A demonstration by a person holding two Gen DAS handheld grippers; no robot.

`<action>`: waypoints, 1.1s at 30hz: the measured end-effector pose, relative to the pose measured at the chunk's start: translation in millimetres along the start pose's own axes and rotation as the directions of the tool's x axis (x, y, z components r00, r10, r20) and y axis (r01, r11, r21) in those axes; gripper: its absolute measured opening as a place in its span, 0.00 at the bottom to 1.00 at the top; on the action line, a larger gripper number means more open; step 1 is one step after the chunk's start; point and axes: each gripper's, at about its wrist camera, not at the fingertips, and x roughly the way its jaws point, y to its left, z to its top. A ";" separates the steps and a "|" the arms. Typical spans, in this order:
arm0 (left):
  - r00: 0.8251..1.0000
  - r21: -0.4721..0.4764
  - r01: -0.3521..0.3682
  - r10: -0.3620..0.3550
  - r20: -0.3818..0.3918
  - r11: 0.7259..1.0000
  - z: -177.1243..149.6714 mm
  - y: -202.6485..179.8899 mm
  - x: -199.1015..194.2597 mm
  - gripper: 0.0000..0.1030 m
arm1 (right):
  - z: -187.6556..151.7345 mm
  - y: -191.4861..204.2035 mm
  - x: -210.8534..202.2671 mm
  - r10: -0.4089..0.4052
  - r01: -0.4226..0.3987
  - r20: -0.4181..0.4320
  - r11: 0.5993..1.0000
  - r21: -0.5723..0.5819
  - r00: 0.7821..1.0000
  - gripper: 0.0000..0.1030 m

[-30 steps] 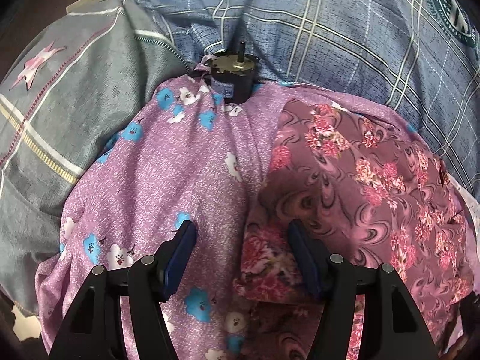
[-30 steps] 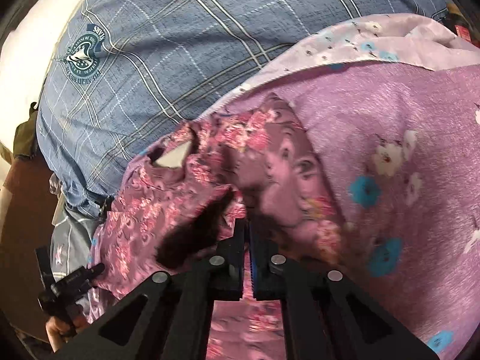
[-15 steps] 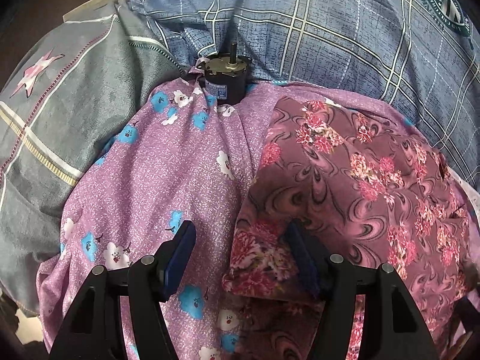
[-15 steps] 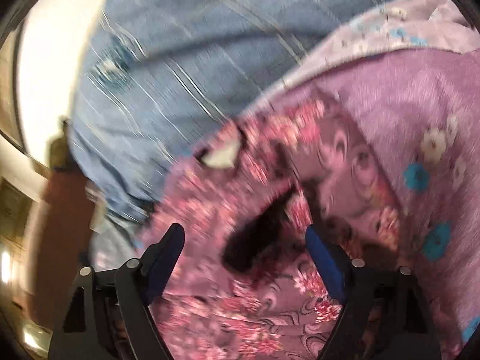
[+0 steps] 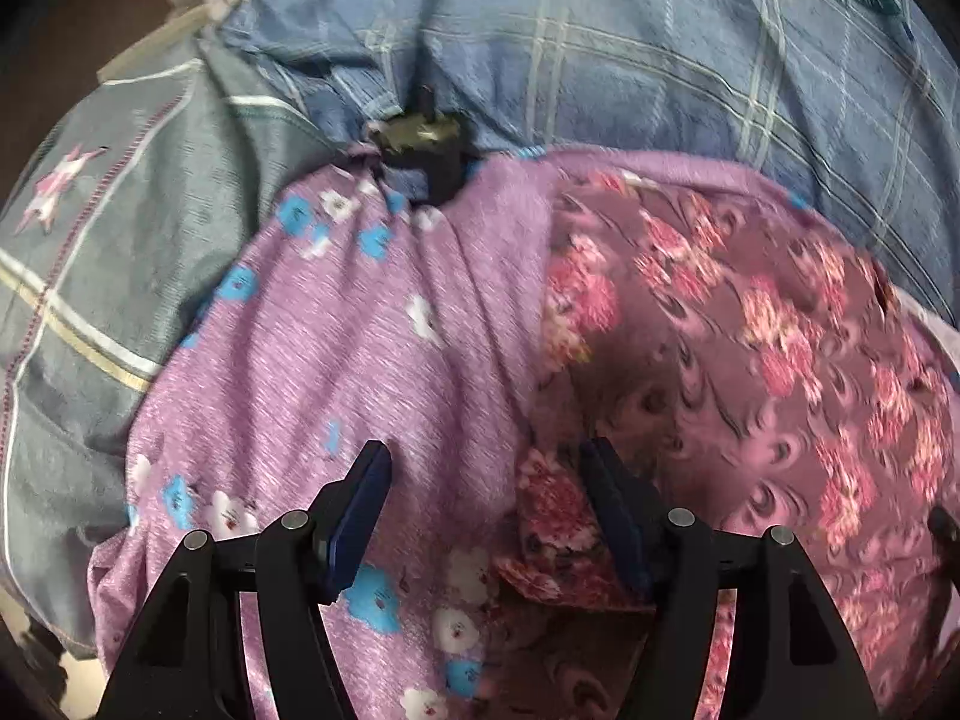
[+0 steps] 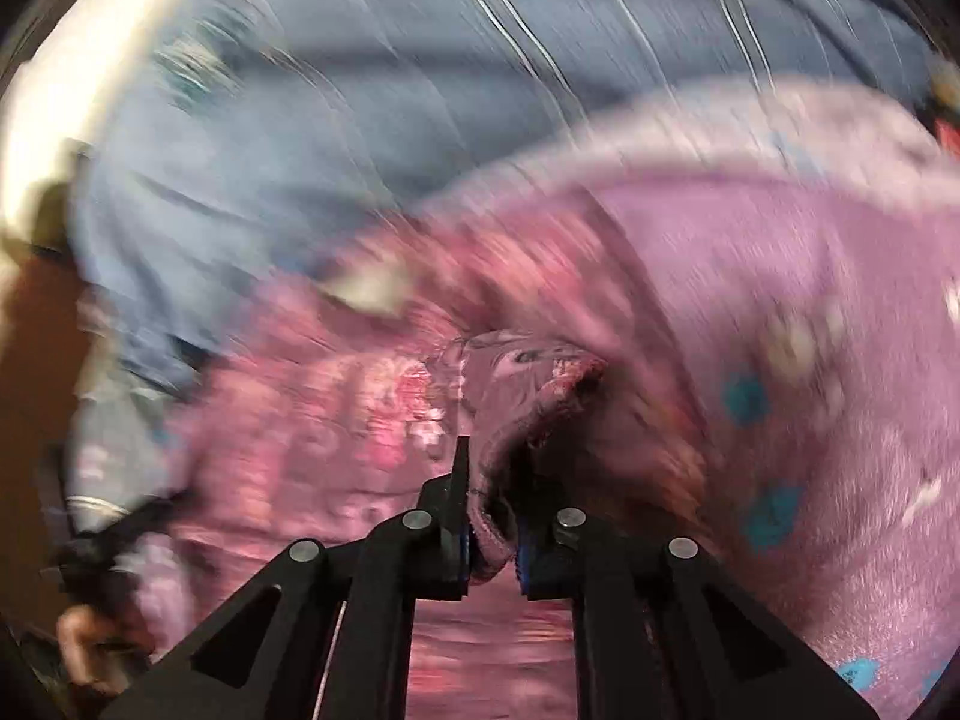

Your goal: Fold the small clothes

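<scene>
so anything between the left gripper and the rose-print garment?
Nothing visible. The left gripper stands open with its jaws opening, straddling the rose-print garment edge where it lies on the lilac flowered cloth. The right gripper is closing on a hem of the same garment.

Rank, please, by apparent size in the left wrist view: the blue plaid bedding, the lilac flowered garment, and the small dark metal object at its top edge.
1. Blue plaid bedding
2. Lilac flowered garment, nearly as large; nearness to the camera makes this order unsure
3. Dark metal object, clearly smallest
</scene>
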 end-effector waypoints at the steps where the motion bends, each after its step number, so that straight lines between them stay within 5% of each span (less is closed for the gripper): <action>1: 1.000 0.008 0.026 -0.026 -0.013 1.000 0.5 -0.7 -3.2 0.62 | 2.0 -1.7 -1.7 0.017 -0.017 0.000 1.000 0.019 1.000 0.15; 4: 0.988 -0.019 0.154 -0.154 0.000 0.988 6.1 6.6 -29.3 0.61 | 9.5 -2.9 -30.4 -0.002 -0.001 0.095 0.999 0.033 0.995 0.39; 7: 0.982 -0.029 0.162 -0.158 0.105 0.986 10.7 12.5 -55.2 0.63 | 9.9 3.8 -58.4 0.030 -0.031 0.234 1.000 0.002 0.972 0.41; 11: 0.982 0.036 0.120 -0.124 0.143 0.992 5.8 -8.9 -42.1 0.63 | 7.1 26.3 -44.3 0.107 -0.087 0.187 0.990 -0.113 0.976 0.24; 13: 0.995 0.075 0.067 -0.072 0.074 0.995 0.5 -22.1 -16.1 0.62 | 6.9 33.0 -23.3 0.096 -0.075 0.149 0.988 -0.137 0.984 0.18; 15: 1.000 0.110 0.030 -0.030 -0.002 0.994 -7.1 -31.7 10.4 0.62 | 9.7 20.0 2.9 -0.003 0.012 0.089 0.995 -0.101 0.996 0.15; 17: 0.999 0.095 0.035 -0.034 -0.017 0.995 -8.2 -29.7 12.3 0.62 | 12.1 5.9 7.5 0.031 -0.029 0.081 0.999 -0.029 0.996 0.04; 21: 0.995 0.060 0.087 -0.090 0.050 0.994 -1.6 -17.4 -11.4 0.62 | 10.4 14.8 -21.0 0.100 -0.093 0.143 0.994 -0.057 0.985 0.14; 24: 0.997 0.099 0.048 -0.053 0.051 0.994 -2.6 -20.6 -7.9 0.63 | 0.2 31.6 -15.2 0.210 -0.205 0.054 0.975 -0.089 0.976 0.14; 27: 1.000 0.167 -0.017 0.018 -0.005 0.986 -12.4 -30.5 12.5 0.66 | -17.6 53.0 19.8 0.135 -0.154 -0.116 0.973 -0.173 0.984 0.16; 28: 1.000 0.156 -0.014 0.013 0.004 0.988 -11.6 -30.8 9.2 0.65 | -19.7 57.6 17.3 0.121 -0.135 -0.079 0.970 -0.203 0.990 0.15; 33: 0.991 0.098 0.124 -0.127 0.026 0.987 -4.5 -28.8 -16.0 0.62 | 6.1 67.5 2.6 0.193 -0.195 -0.025 0.966 -0.171 0.981 0.20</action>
